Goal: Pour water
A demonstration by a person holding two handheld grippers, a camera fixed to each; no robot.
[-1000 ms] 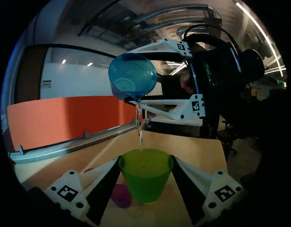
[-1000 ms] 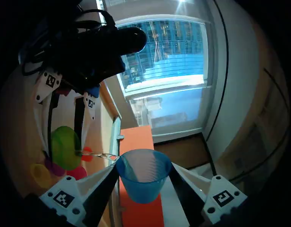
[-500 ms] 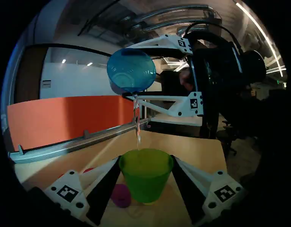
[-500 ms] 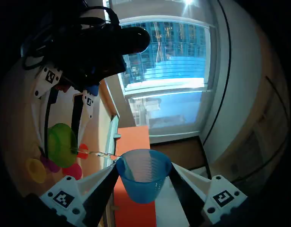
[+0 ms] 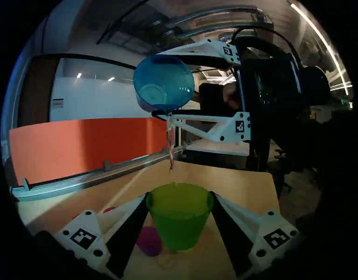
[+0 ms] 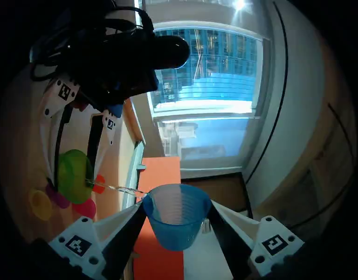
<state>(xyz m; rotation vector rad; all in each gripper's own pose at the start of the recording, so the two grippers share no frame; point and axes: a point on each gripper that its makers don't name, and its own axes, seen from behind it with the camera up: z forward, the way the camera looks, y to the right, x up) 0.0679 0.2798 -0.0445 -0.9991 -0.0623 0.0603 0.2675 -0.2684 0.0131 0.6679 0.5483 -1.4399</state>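
My left gripper (image 5: 180, 219) is shut on an upright green cup (image 5: 180, 216) held just above the wooden table (image 5: 235, 182). Above it, the right gripper (image 5: 166, 84) holds a blue cup (image 5: 163, 84) tipped on its side. A thin stream of water (image 5: 169, 142) falls from the blue cup's rim toward the green cup. In the right gripper view, my right gripper (image 6: 177, 219) is shut on the blue cup (image 6: 177, 215), the water (image 6: 117, 188) leaves its rim leftward, and the green cup (image 6: 72, 176) sits between the left gripper's fingers (image 6: 100, 144).
Small coloured cups lie on the table: purple (image 5: 148, 241), and in the right gripper view yellow (image 6: 39, 204), pink (image 6: 85, 208) and orange (image 6: 99, 184). An orange partition (image 5: 81, 144) with a metal rail (image 5: 99, 170) borders the table's far side. A large window (image 6: 204, 100) stands beyond.
The blue cup has tilted further and risen slightly. The water stream has thinned and now breaks off above the green cup. The green cup has stayed still.
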